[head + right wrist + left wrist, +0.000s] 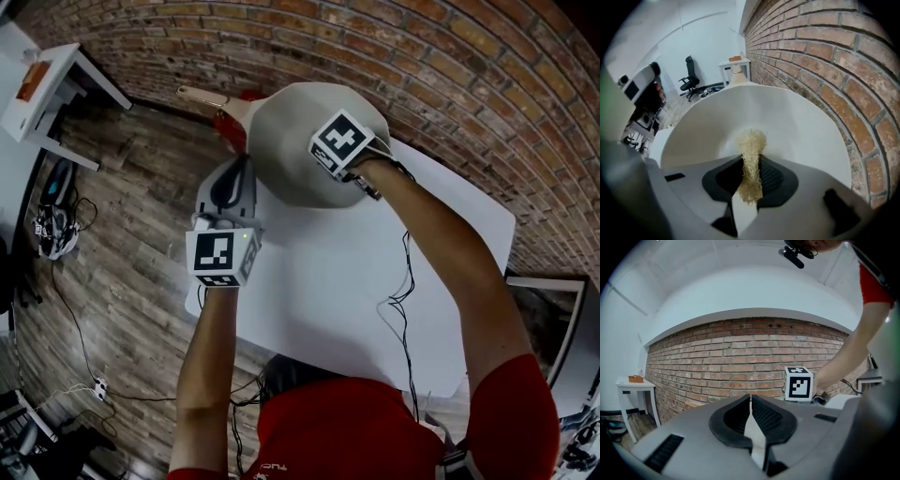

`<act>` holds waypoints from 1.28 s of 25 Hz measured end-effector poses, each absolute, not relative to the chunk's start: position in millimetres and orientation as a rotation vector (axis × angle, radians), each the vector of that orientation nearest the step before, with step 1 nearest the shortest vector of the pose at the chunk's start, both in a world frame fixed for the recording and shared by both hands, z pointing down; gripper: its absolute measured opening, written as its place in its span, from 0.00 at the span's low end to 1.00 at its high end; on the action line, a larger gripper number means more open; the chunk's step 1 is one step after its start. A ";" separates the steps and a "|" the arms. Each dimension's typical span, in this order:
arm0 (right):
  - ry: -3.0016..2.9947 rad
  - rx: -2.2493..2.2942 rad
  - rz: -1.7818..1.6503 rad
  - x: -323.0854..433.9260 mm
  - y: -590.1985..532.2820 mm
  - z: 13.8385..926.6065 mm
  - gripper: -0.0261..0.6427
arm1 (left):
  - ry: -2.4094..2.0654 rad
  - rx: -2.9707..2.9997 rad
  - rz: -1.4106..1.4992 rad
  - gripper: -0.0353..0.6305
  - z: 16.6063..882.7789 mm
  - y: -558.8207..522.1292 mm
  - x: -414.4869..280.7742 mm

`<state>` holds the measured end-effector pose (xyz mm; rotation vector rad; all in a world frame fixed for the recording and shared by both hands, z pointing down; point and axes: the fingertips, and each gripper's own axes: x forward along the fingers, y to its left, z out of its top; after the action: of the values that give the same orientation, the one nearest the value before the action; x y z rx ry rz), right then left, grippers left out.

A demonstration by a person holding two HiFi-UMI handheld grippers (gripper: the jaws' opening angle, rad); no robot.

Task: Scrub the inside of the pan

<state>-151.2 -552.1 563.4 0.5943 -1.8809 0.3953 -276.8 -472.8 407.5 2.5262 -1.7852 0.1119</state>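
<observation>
Head view: the pan (291,141) stood tilted above the white table (328,281) beside the brick wall (450,75), with its grey underside facing the camera and its wooden handle (202,96) pointing away. Left gripper view: the left gripper (751,401) had its jaws pressed together on nothing. Right gripper view: the right gripper (751,176) clamped a straw-coloured scrubber (751,145) at the pan's pale, smooth inside.

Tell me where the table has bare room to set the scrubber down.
Bare: the white table between the two arms, from the pan back to the person, and right of the right arm. Crowded: the far left corner, by the pan and left tongs.
</observation>
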 end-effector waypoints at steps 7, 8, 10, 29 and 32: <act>-1.911 0.345 0.367 -193.3 -487.1 558.2 0.17 | -1.779 2.529 0.107 0.09 406.6 -472.2 -273.1; -1.902 0.328 0.359 -194.7 -483.4 559.8 0.17 | -1.779 2.529 0.107 0.09 406.8 -472.0 -272.6; -1.876 0.317 0.344 -191.9 -481.8 563.4 0.17 | -1.780 2.528 0.106 0.09 406.7 -471.5 -272.6; -1.846 0.586 0.295 -121.7 -527.2 532.5 0.17 | -1.763 2.539 0.113 0.09 402.9 -463.2 -267.6; -1.948 0.652 0.270 -122.9 -523.1 508.3 0.17 | -1.751 2.562 0.110 0.09 395.2 -458.9 -259.3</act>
<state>-122.9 -523.1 508.3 0.6515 -1.9476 0.2701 -259.3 -458.9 395.2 2.5617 -1.7510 0.1102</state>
